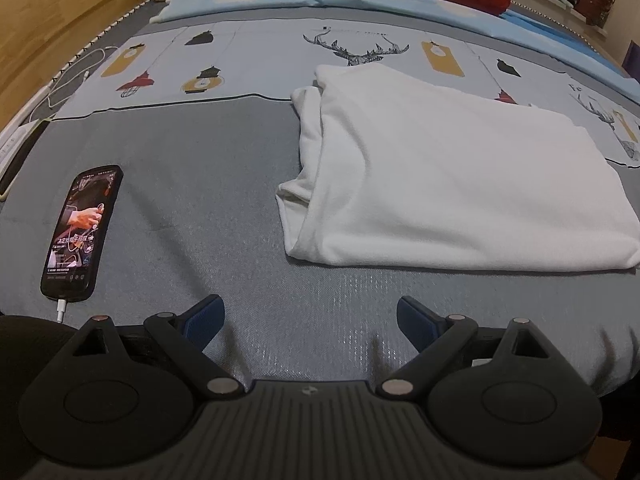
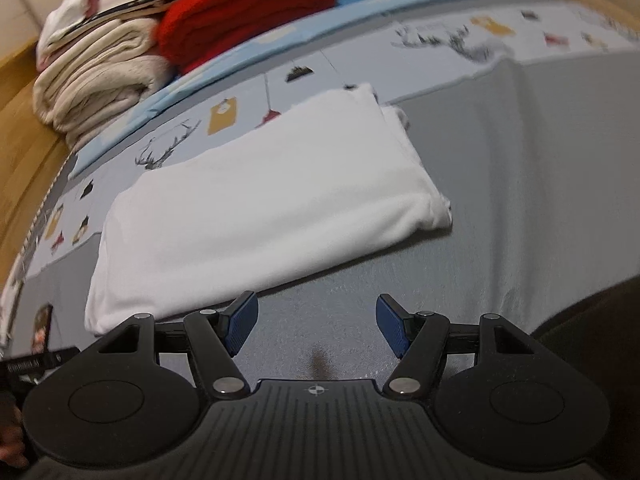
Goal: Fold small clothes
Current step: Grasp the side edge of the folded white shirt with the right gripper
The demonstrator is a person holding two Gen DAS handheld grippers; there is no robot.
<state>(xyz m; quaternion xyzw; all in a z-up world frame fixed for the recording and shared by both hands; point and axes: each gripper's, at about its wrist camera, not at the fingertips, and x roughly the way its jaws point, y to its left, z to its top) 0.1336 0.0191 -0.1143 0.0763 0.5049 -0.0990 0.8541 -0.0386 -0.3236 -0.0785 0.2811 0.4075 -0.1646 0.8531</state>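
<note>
Bed (image 1: 208, 168) with grey cover carries a folded white garment (image 1: 460, 184), lying flat just short of the patterned sheet (image 1: 260, 60) toward the far edge. Phone (image 1: 82, 234), screen lit, lies near the bed's left edge. Left gripper (image 1: 310, 320) and right gripper (image 2: 318, 322): jaws wide apart, holding nothing, both just short of the garment's near edge.

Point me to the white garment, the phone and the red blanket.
white garment (image 1: 460, 184): left wrist view, middle of its folded top layer.
phone (image 1: 80, 232): left wrist view, centre of its lit screen.
red blanket (image 2: 244, 12): right wrist view, middle of the folded stack.
</note>
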